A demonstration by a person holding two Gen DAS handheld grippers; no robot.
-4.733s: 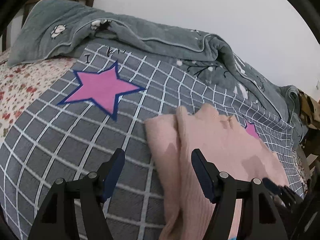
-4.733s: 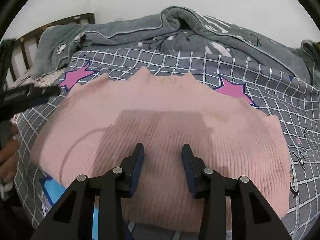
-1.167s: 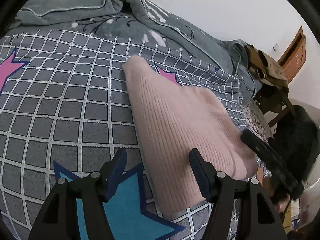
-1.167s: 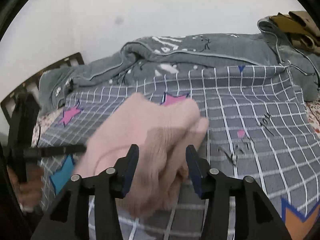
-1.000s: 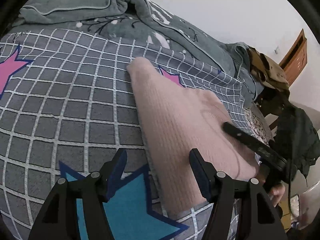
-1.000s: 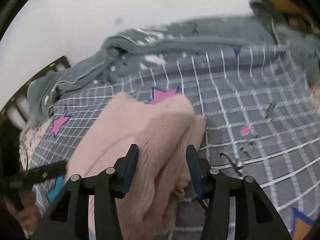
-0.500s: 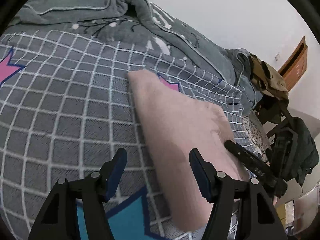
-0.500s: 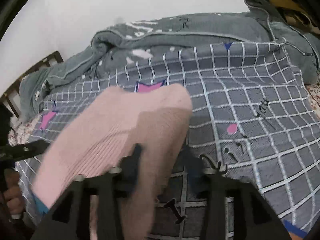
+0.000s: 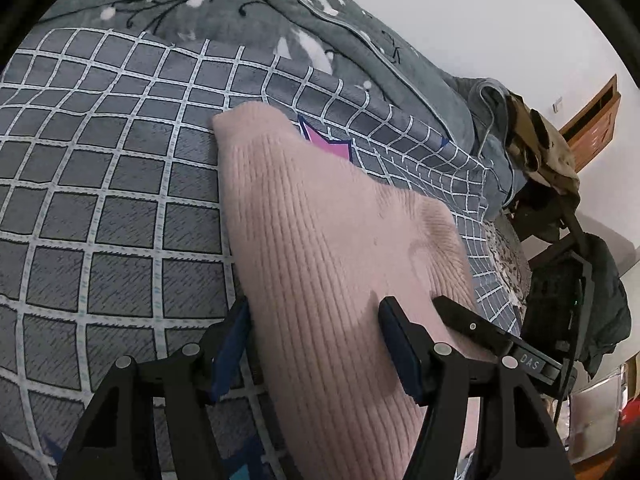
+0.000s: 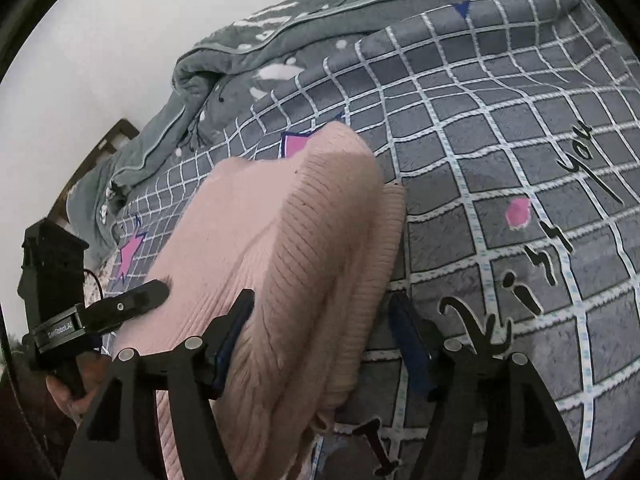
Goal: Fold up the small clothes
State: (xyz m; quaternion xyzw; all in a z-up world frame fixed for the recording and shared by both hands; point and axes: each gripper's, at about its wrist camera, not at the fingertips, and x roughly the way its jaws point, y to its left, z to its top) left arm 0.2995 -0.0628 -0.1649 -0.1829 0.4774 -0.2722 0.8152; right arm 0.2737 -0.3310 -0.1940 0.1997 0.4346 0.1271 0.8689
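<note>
On the bed [image 9: 120,208], the folded sweater [image 9: 320,248] is being straddled by the left gripper [image 9: 316,344] and right gripper [image 10: 324,340], both parted and gripping nothing, the right's jaws having just been opening.

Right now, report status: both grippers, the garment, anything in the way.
Left gripper open, straddling the pink sweater's edge. Right gripper open, jaws just widened, folded sweater bulk between them. Sweater lies folded on the grid blanket. Nothing in the way.

Both wrist views look steeply down, close over the pink sweater [image 9: 328,248] from opposite ends.
</note>
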